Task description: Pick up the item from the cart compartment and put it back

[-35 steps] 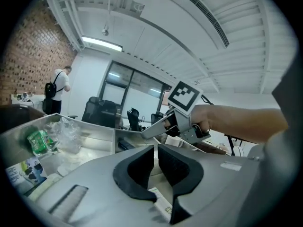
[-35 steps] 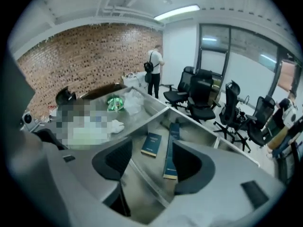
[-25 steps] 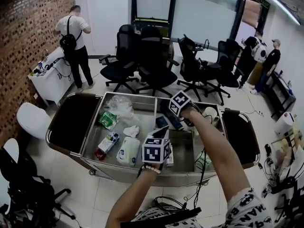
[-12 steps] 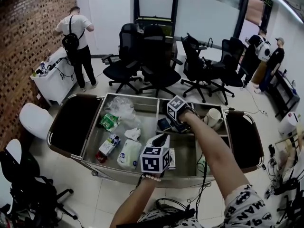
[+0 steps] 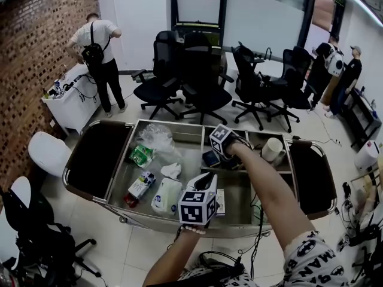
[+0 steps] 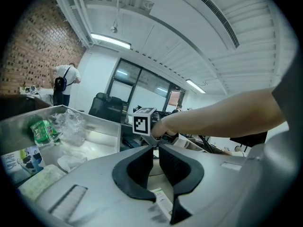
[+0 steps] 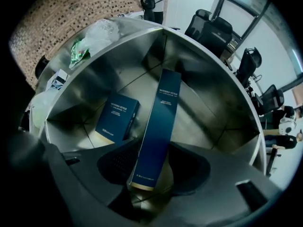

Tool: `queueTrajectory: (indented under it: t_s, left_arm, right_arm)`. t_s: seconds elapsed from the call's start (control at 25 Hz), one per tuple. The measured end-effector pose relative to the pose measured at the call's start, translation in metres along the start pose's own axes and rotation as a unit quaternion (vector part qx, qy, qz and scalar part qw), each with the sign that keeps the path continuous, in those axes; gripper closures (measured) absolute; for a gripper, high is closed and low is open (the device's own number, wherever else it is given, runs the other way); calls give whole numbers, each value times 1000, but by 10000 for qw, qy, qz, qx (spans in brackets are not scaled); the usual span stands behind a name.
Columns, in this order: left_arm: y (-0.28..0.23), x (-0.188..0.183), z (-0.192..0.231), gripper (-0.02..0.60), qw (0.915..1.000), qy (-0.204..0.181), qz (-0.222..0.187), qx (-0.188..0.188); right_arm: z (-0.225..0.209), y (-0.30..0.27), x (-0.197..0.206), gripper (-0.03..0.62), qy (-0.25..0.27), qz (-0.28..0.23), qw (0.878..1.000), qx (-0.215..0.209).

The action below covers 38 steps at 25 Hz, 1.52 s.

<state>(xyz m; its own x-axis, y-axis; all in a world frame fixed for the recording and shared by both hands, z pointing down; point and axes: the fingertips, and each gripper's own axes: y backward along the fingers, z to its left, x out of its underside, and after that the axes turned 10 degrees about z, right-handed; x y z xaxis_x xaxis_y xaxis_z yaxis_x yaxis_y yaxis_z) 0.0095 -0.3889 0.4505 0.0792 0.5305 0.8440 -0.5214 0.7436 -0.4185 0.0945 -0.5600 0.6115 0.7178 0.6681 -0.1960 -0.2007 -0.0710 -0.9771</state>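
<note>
A tall dark blue box (image 7: 158,126) leans upright in the cart's middle steel compartment (image 7: 208,112). A shorter blue box (image 7: 116,119) (image 5: 209,158) lies beside it. My right gripper (image 7: 151,167) (image 5: 225,159) points straight down into that compartment, and the tall box's near end sits between its jaws. The jaws have just been closing on it; a sliver of bare metal still shows by the right pad (image 7: 191,169). My left gripper (image 6: 156,150) (image 5: 207,179) hovers level over the cart's front edge, its pads together and empty.
The cart's (image 5: 179,124) left bin holds a green packet (image 5: 141,155), a crumpled plastic bag (image 5: 154,135), a white pack (image 5: 166,195) and a carton (image 5: 139,185). A mug (image 5: 272,150) stands at the right. Office chairs (image 5: 200,82) and people (image 5: 96,52) are beyond.
My right gripper has sunk deeper into the middle compartment, toward the blue boxes. The left gripper has stayed about where it was.
</note>
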Motion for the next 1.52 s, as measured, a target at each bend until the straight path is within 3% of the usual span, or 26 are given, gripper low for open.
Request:
queueTrajectory:
  t_s: [0.16, 0.4, 0.56, 0.92, 1.2, 1.52]
  left_arm:
    - [1, 1, 4, 541, 10000, -10, 30, -52]
    - [-2, 0, 5, 541, 9999, -70, 29, -70]
    - [-5, 1, 0, 541, 9999, -102, 42, -21]
    - [-6, 12, -12, 541, 9997, -224, 53, 67]
    - [10, 13, -13, 543, 9996, -199, -194, 105]
    - [47, 27, -26, 554, 9981, -356, -454, 235]
  right_arm:
    - [-2, 4, 1, 403, -20, -66, 10000, 38]
    - [-11, 41, 7, 421, -164, -635, 9978, 123]
    - [-10, 53, 16, 422, -328, -984, 9946, -45]
    - [-4, 92, 30, 425, -609, -2103, 9756, -130]
    - [20, 146, 47, 425, -711, -3250, 9430, -115]
    - [72, 186, 99, 425, -882, -4320, 8971, -273]
